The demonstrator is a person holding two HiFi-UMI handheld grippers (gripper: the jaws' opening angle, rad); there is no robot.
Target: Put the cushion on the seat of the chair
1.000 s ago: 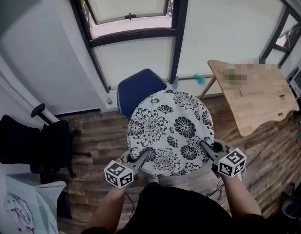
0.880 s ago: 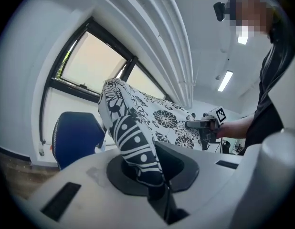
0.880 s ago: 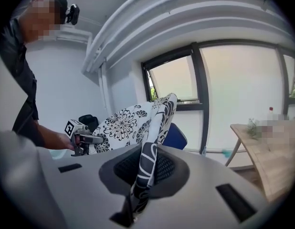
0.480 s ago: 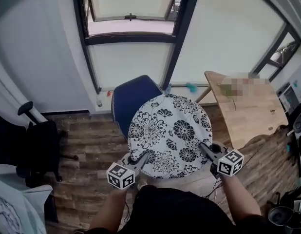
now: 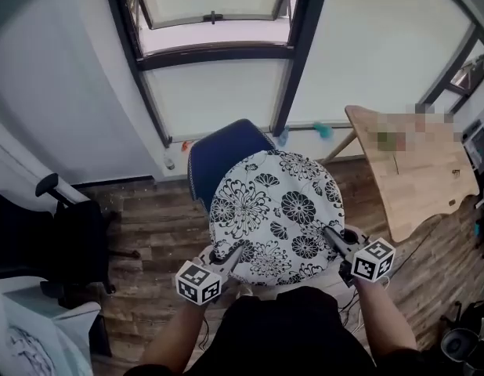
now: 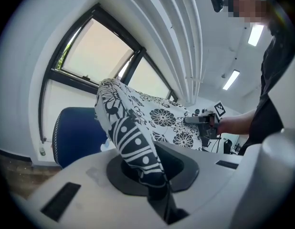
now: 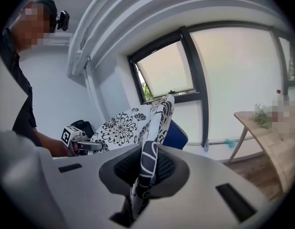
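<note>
While the left gripper [image 5: 229, 255] has its jaws pinched shut on the near left rim of the round flowered cushion [image 5: 275, 208], the fabric bunches and folds between them. That suggests a soft, light pad that would droop if held at one spot only. The cushion hangs in the air between the two grippers, over the blue chair [image 5: 220, 149], and the right gripper [image 5: 333, 241] is clamped on its near right rim. Two well-separated holds on the edge seem the best way to keep it spread flat.
</note>
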